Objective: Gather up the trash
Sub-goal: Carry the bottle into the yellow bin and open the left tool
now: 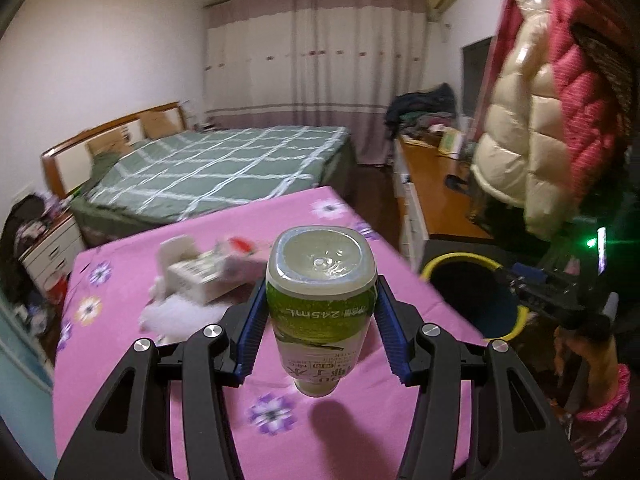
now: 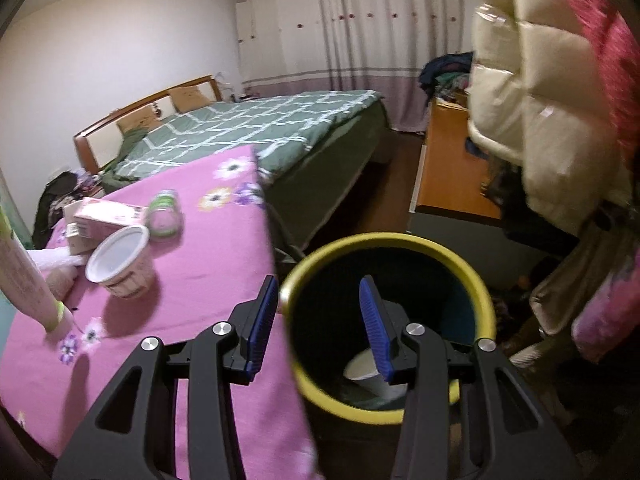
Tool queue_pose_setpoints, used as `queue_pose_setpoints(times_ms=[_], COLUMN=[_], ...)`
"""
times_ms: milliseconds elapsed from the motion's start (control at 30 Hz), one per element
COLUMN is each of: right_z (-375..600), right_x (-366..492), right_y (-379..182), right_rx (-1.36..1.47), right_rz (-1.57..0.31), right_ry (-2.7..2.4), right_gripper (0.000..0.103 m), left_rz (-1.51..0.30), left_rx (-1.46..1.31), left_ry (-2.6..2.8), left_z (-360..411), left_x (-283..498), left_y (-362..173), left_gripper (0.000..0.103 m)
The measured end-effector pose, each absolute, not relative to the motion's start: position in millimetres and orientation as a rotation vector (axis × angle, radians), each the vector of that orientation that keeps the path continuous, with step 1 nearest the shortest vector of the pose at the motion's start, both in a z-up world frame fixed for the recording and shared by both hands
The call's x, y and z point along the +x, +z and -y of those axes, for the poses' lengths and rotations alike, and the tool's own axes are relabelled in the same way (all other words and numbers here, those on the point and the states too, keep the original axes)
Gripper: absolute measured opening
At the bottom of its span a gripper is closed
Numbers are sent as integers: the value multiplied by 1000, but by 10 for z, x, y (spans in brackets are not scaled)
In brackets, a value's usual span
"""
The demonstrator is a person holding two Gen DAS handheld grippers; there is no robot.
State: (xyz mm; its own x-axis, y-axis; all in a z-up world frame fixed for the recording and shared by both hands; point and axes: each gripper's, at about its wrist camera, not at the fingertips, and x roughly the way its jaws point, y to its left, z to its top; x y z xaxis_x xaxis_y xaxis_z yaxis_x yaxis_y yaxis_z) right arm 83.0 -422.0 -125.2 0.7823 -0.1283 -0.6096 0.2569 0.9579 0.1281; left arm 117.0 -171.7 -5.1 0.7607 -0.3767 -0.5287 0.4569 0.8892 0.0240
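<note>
Left wrist view. My left gripper (image 1: 320, 316) is clamped on a green-labelled plastic bottle (image 1: 320, 300), its blue pads pressing the label from both sides. The bottle's base faces the camera and its neck points back toward me; it is held above the pink flowered tablecloth (image 1: 180, 360), where its shadow falls. Farther along the cloth, blurred, lie a white carton (image 1: 192, 276) and a pink-and-white packet (image 1: 240, 256), touching each other, with a soft white wad (image 1: 176, 312) just in front of them. To the right, beside the table edge, stands the yellow-rimmed bin (image 1: 472, 292). My right gripper (image 1: 520, 284) reaches over its rim; from here I cannot tell how its jaws stand. A green checked bed (image 1: 224, 164) lies beyond the table.

Right wrist view. My right gripper (image 2: 320, 320) hangs with jaws apart and nothing between them, directly over the mouth of the bin (image 2: 484, 292). A white cup (image 2: 372, 372) lies at the bin's bottom. On the tablecloth (image 2: 200, 320) to the left lie a white tub (image 2: 120, 264) tipped on its side, a pink box (image 2: 104, 216) just behind it, and a small green-labelled jar (image 2: 164, 216) beside the box. The held bottle (image 2: 28, 280) shows at the far left edge.
</note>
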Motion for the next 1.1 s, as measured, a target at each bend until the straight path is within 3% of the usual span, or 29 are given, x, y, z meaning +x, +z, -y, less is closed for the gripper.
queue_pose_setpoints(times_ms=[333,833,900,933,967,1100], right_z=[4762,5179,5175,5166,5159,5113], right_x=[522,324,331,336,347,403], right_y=[-1390,-1535,-1540,-1546,-1551,-1580], right_rx=[260,319,322,323,324,324], right_rz=[-646,-655,-657,-658,-659,-670], right_ry=[-321,-380,-381,-380,-379,-369], right_gripper=[41,41,42,43,43,43], left_rz=[-540,-656,-672,-671,-661,-631], left_rx=[175,237,237,232,221,202], left_ry=[-684,-803,-793,-783,-777,-742], left_z=[2800,4180,4222,4212,4180,3904], left_x=[1325,1830,1872,1879,1876,1840], left_y=[70,-604,-681,-697,-689,-543], left_gripper=[52,52,58,74,79,79])
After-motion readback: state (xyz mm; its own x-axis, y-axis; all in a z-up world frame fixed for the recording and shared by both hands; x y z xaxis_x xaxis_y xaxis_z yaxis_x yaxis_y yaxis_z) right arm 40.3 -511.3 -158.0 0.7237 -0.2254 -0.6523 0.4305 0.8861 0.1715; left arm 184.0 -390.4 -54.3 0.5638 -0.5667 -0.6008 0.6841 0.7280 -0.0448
